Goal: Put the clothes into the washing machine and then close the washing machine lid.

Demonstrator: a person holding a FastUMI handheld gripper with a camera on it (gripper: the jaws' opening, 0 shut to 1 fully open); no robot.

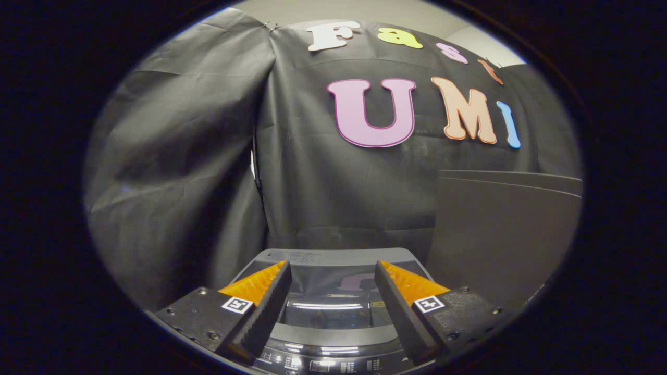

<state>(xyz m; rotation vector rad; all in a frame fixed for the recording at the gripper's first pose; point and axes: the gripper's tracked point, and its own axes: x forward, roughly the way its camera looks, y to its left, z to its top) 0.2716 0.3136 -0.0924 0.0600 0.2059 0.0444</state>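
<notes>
A: What is the gripper doing?

B: Its fingers stand well apart with nothing between them, held above the washing machine. Through the gap you look down on the glass lid, which lies flat and appears closed (the glass reflects the booth's wall, so I cannot see into the drum).

A: And the clothes?

B: I cannot place them from here. Past the lid's back edge there is just the black cloth wall, and to the right of the machine a dark flat panel.

A: The control strip?

B: The control panel runs along the machine's front edge, right under the base of the fingers.

A: So which step is this?

B: My judgement: either the very start or the very end. If the clothes are not yet in, the lid must come up first.

A: How to do that well?

B: Take the lid near its front edge, not on the glass middle, keep the fingers off the buttons, and lift in an arc about the back hinge.
</notes>
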